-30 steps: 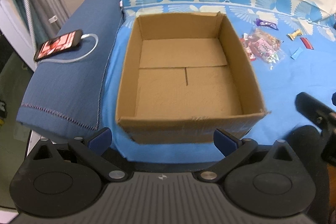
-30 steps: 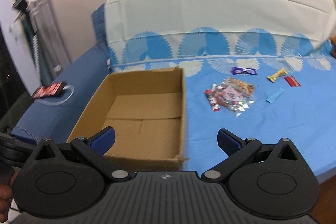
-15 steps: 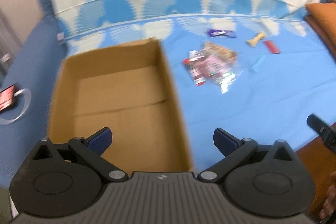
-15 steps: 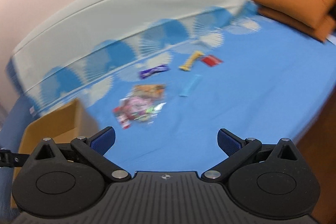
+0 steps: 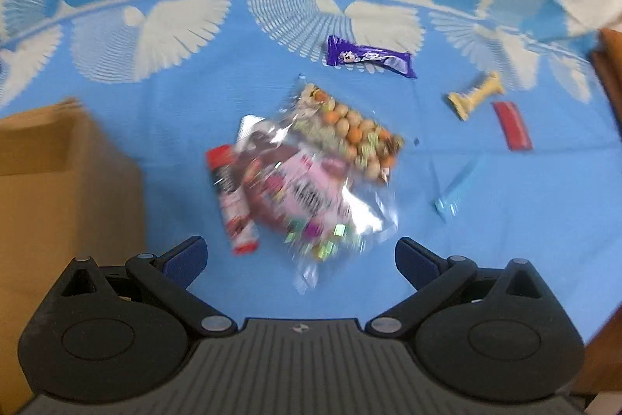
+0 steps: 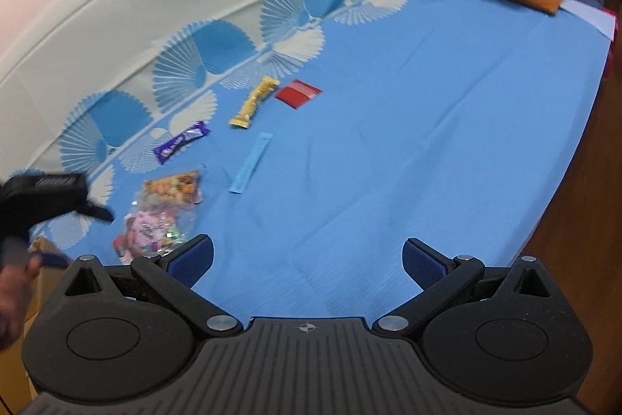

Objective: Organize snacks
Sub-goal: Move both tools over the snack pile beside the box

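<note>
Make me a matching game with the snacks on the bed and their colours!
Things:
1. long chocolate bar wrapper
2. small flat square packet
3. thin stick sachet
4. twisted-end candy bar

Colours:
A. light blue
B. yellow
C. purple
D. red

Pairs: 1-C, 2-D, 3-A, 4-B

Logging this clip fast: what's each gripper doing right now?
Left gripper: open, holding nothing, above the snack bags.
Right gripper: open, holding nothing, over the sheet.
</note>
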Demonstrator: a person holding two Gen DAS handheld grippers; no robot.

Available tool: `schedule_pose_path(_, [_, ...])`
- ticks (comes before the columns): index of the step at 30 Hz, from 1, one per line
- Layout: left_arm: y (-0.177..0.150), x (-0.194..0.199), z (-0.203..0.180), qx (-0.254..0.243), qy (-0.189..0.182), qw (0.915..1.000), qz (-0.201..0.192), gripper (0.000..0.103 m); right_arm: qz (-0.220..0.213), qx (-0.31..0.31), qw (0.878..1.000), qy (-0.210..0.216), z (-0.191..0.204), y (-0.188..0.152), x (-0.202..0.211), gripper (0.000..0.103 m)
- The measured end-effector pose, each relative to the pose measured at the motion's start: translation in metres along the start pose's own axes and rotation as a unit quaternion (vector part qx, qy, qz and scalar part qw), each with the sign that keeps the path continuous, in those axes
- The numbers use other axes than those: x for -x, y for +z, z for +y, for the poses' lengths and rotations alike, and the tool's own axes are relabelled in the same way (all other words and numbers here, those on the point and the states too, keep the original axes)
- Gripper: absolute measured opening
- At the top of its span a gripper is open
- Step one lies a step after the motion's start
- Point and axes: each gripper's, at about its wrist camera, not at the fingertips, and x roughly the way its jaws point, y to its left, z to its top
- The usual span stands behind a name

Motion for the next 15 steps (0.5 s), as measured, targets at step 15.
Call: schedule_pose_path(15, [0.040,-0.101,-0.046,-0.048,0.048,0.9972,0.030,0.096,0.030,-0.004,1.000,0.002,-0.009,0.018,-0.070,0.103])
